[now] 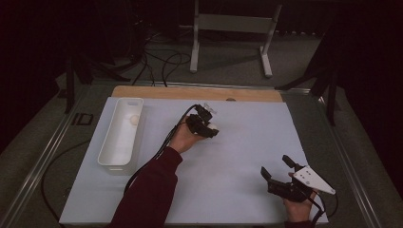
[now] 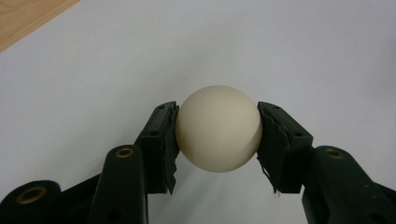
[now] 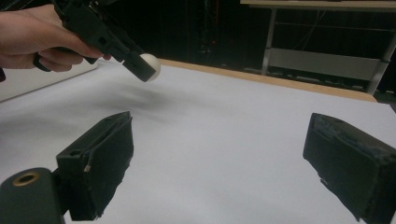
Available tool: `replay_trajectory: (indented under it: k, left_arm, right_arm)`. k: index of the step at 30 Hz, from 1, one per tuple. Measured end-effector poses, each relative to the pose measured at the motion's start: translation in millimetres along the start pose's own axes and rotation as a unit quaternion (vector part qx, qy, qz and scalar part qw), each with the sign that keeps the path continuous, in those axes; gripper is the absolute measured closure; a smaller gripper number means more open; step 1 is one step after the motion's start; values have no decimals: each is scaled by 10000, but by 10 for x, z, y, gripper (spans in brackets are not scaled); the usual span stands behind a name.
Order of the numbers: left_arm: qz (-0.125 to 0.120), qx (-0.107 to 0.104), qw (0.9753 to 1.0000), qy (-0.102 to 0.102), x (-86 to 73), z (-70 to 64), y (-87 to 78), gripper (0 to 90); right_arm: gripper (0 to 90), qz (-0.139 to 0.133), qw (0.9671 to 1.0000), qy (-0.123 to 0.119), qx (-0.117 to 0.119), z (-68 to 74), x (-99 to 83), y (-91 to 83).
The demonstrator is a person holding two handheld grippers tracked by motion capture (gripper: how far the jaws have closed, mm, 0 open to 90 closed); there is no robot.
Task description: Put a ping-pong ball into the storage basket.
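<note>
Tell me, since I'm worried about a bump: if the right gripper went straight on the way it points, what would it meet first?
Probably nothing soon: the open right gripper faces bare white table sheet. The left gripper, shut on the ball, sits off to one side, though depth is unclear.

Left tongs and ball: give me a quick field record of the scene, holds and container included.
left tongs: shut on the white ball, one pad on each side
ball height: looks lifted off the white sheet
right tongs: open, nothing between the pads, at the near right of the sheet
white bin: left side of the sheet, one pale ball inside at its far end
</note>
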State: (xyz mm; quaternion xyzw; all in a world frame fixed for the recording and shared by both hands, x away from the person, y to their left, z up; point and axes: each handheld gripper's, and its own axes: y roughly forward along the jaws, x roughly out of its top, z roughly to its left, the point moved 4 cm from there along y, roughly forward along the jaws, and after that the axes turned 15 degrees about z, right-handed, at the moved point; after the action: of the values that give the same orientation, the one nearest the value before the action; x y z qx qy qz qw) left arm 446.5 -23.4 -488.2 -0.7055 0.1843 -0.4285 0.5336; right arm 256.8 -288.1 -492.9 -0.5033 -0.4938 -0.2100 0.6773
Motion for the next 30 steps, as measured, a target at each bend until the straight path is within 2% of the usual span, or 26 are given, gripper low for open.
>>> replay_trajectory:
  k: [18, 30]
  left_arm:
    - [-89, 46, 9999, 82, -24, -12, -142, 512]
    - [-177, -42, 9998, 47, -70, 9, -214, 512]
  right_arm:
    - [83, -2, 10000, -3, 18, 5, 0, 2]
    - [83, 9, 10000, 5, 4, 3, -1, 4]
